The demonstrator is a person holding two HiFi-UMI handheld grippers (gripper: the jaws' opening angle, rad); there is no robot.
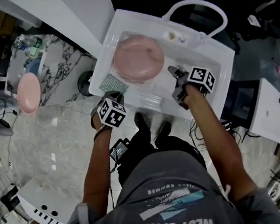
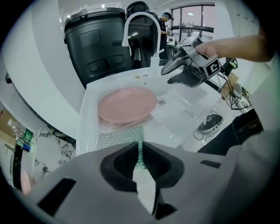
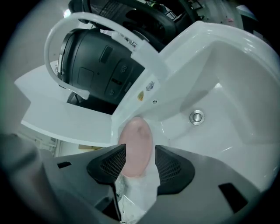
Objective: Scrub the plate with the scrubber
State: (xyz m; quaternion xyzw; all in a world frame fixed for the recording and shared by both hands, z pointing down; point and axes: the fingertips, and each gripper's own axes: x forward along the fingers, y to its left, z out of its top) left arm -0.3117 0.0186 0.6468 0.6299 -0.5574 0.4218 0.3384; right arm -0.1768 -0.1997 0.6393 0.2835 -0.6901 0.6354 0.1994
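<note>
**A:** Head view?
**B:** The pink plate (image 1: 138,58) lies in the white sink (image 1: 219,57). The scrubber (image 1: 114,84) sits at the sink's near-left corner, just beside the plate, under the left gripper (image 1: 113,95). The right gripper (image 1: 176,84) hangs over the basin, right of the plate.
**A:** Left gripper view?
**B:** Its fingers (image 2: 124,159) are clenched on the scrubber's edge.
**A:** Right gripper view?
**B:** Its fingers (image 3: 111,162) are spread wide and released. The plate shows beyond the gap, untouched.

L gripper (image 2: 140,153) steeply down, jaws pinching scrubber (image 2: 120,138), R gripper (image 3: 139,159) jaws wide apart, arms extended
</note>
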